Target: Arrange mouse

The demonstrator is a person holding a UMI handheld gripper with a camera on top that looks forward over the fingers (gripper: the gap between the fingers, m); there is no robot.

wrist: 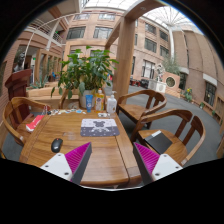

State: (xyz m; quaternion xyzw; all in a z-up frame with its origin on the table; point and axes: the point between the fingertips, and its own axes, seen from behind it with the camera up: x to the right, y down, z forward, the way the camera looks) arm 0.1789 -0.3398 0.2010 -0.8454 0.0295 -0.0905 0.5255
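- the gripper [112, 160] hovers over a wooden table [100, 150], its jaws apart with nothing between them.
- the black mouse [56, 145] lies on the table, just beyond the left finger.
- a patterned mousepad [99, 127] sits farther ahead, near two bottles [99, 101].
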